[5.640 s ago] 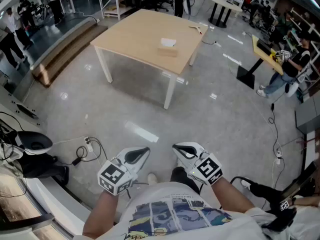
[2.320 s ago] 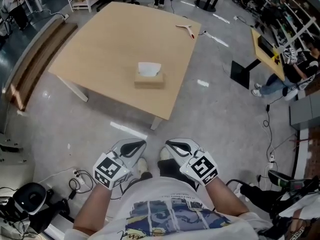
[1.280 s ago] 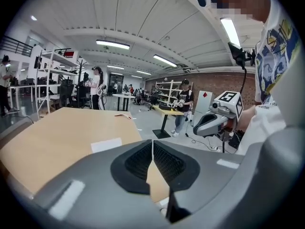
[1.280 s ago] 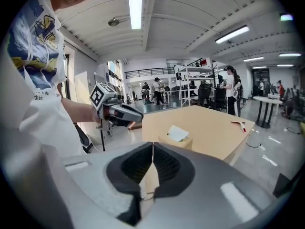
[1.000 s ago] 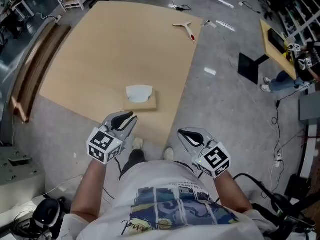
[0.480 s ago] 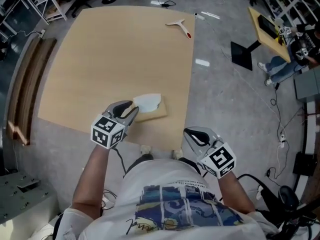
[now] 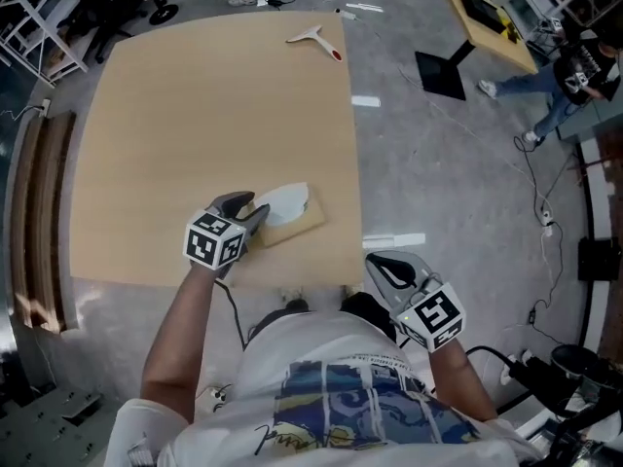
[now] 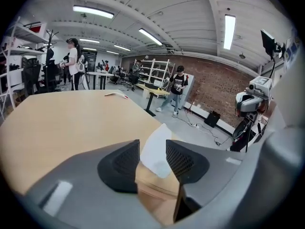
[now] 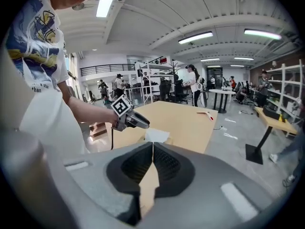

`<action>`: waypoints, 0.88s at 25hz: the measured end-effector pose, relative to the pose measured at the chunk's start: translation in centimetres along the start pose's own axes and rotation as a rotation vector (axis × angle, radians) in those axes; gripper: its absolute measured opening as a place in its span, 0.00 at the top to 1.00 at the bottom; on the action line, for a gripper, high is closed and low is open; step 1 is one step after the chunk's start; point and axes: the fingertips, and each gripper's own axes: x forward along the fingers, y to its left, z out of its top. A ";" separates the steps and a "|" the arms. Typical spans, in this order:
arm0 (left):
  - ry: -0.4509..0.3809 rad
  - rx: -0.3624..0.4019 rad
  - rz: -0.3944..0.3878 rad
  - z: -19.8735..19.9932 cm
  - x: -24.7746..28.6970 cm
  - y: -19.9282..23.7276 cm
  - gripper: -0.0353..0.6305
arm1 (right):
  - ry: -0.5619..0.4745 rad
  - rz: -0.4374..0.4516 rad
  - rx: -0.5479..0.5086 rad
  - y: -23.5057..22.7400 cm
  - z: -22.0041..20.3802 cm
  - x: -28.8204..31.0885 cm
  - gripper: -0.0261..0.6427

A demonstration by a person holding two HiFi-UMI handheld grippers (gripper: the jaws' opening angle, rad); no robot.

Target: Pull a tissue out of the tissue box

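A brown tissue box (image 7: 302, 227) sits near the front edge of the light wooden table (image 7: 195, 115), with a white tissue (image 7: 287, 202) sticking up out of its top. My left gripper (image 7: 255, 208) is at the box's left end. In the left gripper view its jaws (image 8: 152, 149) are opening, and the tissue (image 8: 155, 152) stands in the gap without being pinched, above the box (image 8: 155, 190). My right gripper (image 7: 389, 267) hangs off the table's front right corner, shut and empty (image 9: 152, 147). It looks toward the left gripper (image 9: 131, 119) and the tissue (image 9: 156, 136).
A red-handled scraper (image 7: 313, 39) lies at the table's far edge. A black stand base (image 7: 443, 71) and cables lie on the grey floor to the right. A wooden bench (image 7: 44, 212) runs along the left. People stand among shelves and desks in the background.
The table has come closer underneath me. My left gripper has moved forward and down from the table's front edge to the tissue box. The right gripper has stayed low by my body.
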 end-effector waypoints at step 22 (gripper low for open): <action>0.133 0.029 -0.104 -2.3 4.7 -0.3 0.92 | 0.041 -0.104 0.093 1.0 -2.5 -0.8 0.95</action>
